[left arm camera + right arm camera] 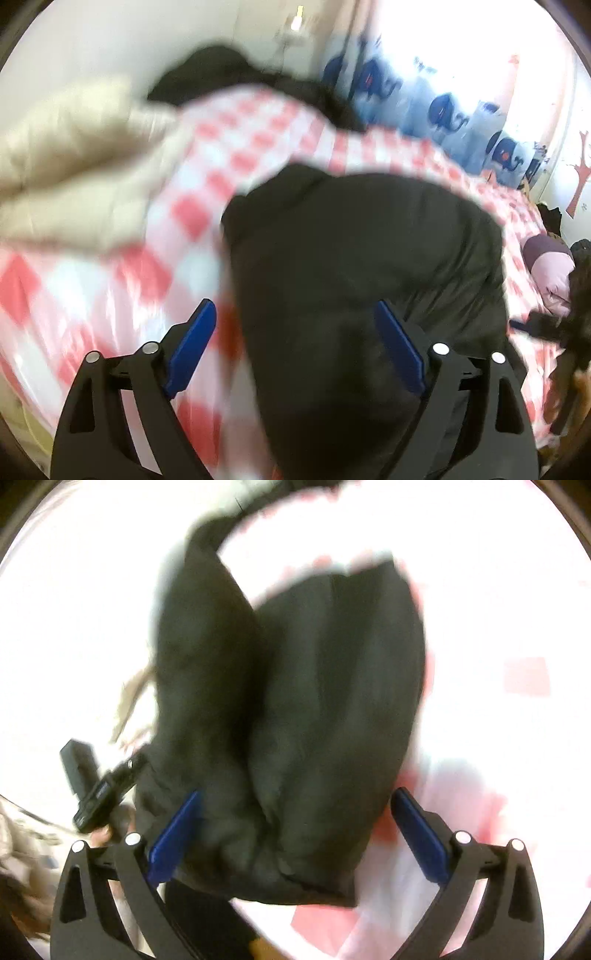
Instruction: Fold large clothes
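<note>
Black padded coat [362, 258] lies bunched on the checked bedspread [110, 288], soft, bulky and likely slippery; take hems or shoulders. Left gripper [295, 347] and right gripper [295, 834] both gape, holding nothing.

The bed [155, 229] had a pink-and-white checked sheet; on it lay a dark garment [351, 236] at centre; a cream quilt [66, 155] at nine o'clock; a pink pillow [550, 269] at three o'clock.

A padded jacket [362, 236] lies on the bedsheet [110, 288] between and ahead of the left jaws, a second jacket [74, 155] farther left, curtains [443, 110] behind.
</note>
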Tool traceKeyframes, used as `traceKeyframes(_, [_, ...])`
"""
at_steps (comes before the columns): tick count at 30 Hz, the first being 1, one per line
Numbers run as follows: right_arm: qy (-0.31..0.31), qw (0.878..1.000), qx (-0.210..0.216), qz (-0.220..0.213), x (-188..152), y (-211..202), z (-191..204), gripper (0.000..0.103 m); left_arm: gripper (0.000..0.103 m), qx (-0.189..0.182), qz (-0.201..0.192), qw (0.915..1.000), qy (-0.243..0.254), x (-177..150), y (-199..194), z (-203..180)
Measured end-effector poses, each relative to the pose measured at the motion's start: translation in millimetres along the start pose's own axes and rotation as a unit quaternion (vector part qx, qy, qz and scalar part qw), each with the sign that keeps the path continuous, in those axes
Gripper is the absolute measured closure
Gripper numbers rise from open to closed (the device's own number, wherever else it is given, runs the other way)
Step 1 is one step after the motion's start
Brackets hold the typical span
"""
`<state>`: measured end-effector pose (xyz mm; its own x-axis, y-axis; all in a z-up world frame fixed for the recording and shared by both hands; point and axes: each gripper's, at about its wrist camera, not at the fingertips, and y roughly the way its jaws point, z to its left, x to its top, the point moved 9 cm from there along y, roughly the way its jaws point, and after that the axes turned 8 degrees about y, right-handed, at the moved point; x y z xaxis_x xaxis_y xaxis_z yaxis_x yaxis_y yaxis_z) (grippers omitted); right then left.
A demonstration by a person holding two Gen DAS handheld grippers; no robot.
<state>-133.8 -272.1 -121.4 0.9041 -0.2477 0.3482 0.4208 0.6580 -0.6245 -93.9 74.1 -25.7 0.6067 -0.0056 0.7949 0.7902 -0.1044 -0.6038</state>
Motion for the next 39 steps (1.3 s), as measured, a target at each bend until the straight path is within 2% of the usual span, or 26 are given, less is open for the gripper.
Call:
traceKeyframes(2, [-0.042,0.996,0.001,-0.074,28,-28,29,0.005,0.018,-0.003,-0.019,0.9998,0.008,15,0,-14])
traceKeyframes(3, [-0.059,0.994,0.011,-0.094,38,-35,44,0.005,0.018,-0.008,-0.022,0.9996,0.013,21,5,-21])
traceKeyframes(6, [-0.104,0.988,0.046,-0.103,62,-24,89,0.005,0.018,-0.006,-0.010,0.9995,0.028,23,24,-39])
traceKeyframes(7, [-0.115,0.987,0.053,-0.098,71,12,123,0.005,0.018,-0.009,-0.002,0.9994,0.033,21,30,-41])
traceKeyframes(8, [-0.122,0.987,0.051,-0.091,80,30,128,0.005,0.018,-0.013,0.008,0.9993,0.035,16,34,-42])
traceKeyframes(10, [-0.110,0.991,0.006,-0.083,97,57,109,0.005,0.018,-0.020,0.033,0.9989,0.027,7,55,-45])
traceKeyframes(11, [-0.084,0.993,-0.037,-0.072,105,83,79,0.005,0.018,-0.026,0.035,0.9988,0.021,-1,59,-46])
traceKeyframes(12, [-0.049,0.996,-0.049,-0.053,109,100,58,0.005,0.016,-0.028,0.032,0.9988,0.024,-4,63,-50])
traceKeyframes(13, [-0.006,0.999,-0.027,-0.032,103,122,45,0.005,0.015,-0.025,0.037,0.9982,0.039,-8,66,-54])
traceKeyframes(14, [0.030,0.999,-0.002,-0.030,96,131,25,0.005,0.013,-0.023,0.042,0.9976,0.050,-13,67,-55])
traceKeyframes(16, [0.028,0.999,-0.018,-0.039,84,126,14,0.006,0.013,-0.025,0.050,0.9967,0.059,-16,68,-56])
traceKeyframes(19, [0.017,0.999,-0.043,-0.023,71,109,16,0.006,0.013,-0.017,0.047,0.9971,0.057,-16,58,-51])
traceKeyframes(21, [-0.015,0.995,-0.070,-0.071,79,79,41,0.007,0.013,-0.009,0.040,0.9975,0.057,-16,51,-47])
traceKeyframes(22, [-0.055,0.990,-0.060,-0.111,72,51,60,0.007,0.013,-0.004,0.039,0.9975,0.059,-17,50,-46])
traceKeyframes(24, [-0.097,0.983,-0.052,-0.149,56,26,83,0.007,0.013,0.003,0.041,0.9975,0.057,-21,52,-43])
traceKeyframes(25, [-0.111,0.981,-0.076,-0.144,41,28,83,0.007,0.013,0.005,0.043,0.9976,0.054,-22,52,-42])
traceKeyframes(26, [-0.124,0.979,-0.127,-0.102,23,46,69,0.007,0.013,0.007,0.049,0.9975,0.051,-25,52,-42])
traceKeyframes(27, [-0.123,0.979,-0.151,-0.067,13,66,58,0.006,0.013,0.010,0.052,0.9972,0.053,-25,50,-44])
traceKeyframes(28, [-0.108,0.983,-0.142,-0.042,8,88,51,0.006,0.013,0.017,0.051,0.9970,0.056,-25,47,-44])
traceKeyframes(30, [-0.069,0.989,-0.131,-0.028,5,87,37,0.006,0.013,0.031,0.045,0.9966,0.061,-25,36,-45])
traceKeyframes(32, [-0.059,0.988,-0.129,-0.056,8,64,46,0.007,0.013,0.037,0.044,0.9962,0.066,-27,24,-46])
traceKeyframes(33, [-0.066,0.987,-0.116,-0.084,5,44,59,0.007,0.013,0.041,0.042,0.9960,0.068,-29,17,-47])
traceKeyframes(35, [-0.087,0.982,-0.105,-0.131,-7,11,80,0.007,0.013,0.042,0.043,0.9959,0.068,-33,6,-48])
traceKeyframes(36, [-0.095,0.980,-0.107,-0.140,-15,4,85,0.007,0.013,0.041,0.043,0.9961,0.065,-35,2,-48])
traceKeyframes(38, [-0.109,0.977,-0.126,-0.134,-37,3,85,0.007,0.013,0.036,0.045,0.9967,0.057,-42,-7,-50])
traceKeyframes(39, [-0.108,0.977,-0.151,-0.106,-50,16,74,0.007,0.013,0.032,0.049,0.9967,0.056,-45,-10,-52])
